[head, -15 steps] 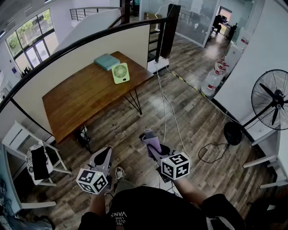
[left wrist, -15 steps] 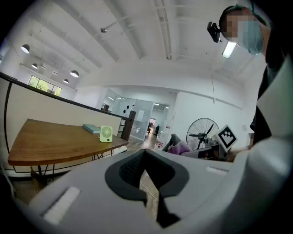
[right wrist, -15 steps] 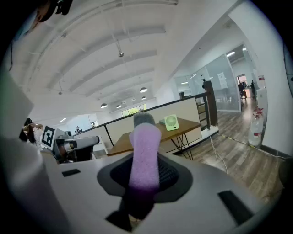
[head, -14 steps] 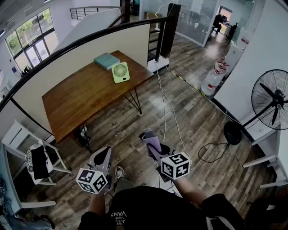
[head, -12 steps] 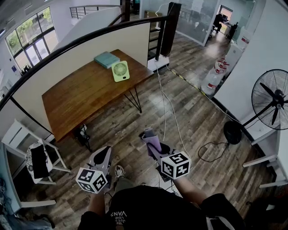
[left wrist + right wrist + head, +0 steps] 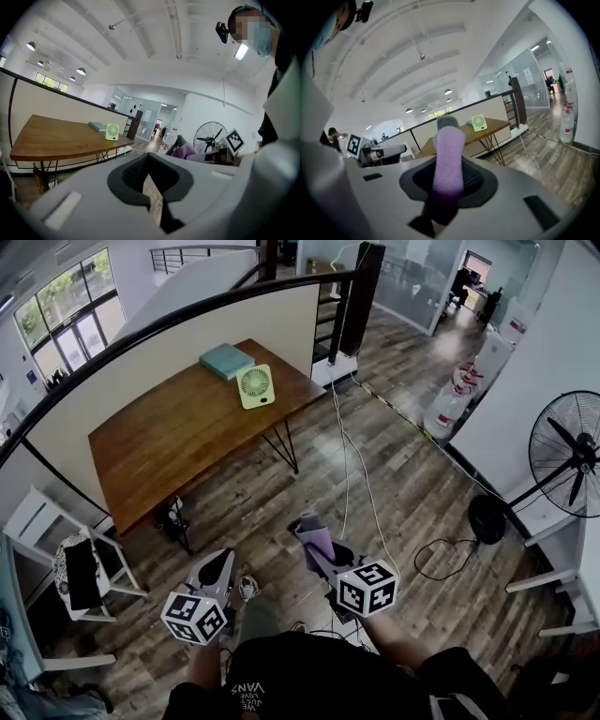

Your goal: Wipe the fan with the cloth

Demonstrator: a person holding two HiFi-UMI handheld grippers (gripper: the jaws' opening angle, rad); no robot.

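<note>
A small pale-green fan stands upright near the far edge of a brown wooden table, well ahead of both grippers. It also shows small in the left gripper view and the right gripper view. My right gripper is shut on a rolled purple cloth, which sticks up between its jaws. My left gripper is held low beside it, jaws together with nothing in them. Both hang over the wood floor, far from the table.
A teal book lies behind the fan. A dark rail and partition back the table. Cables run across the floor. A large pedestal fan stands at right, a white chair at left.
The head view has shifted slightly, so the table and fan sit a little lower in it. Both grippers hold the same pose, and the cloth stays gripped.
</note>
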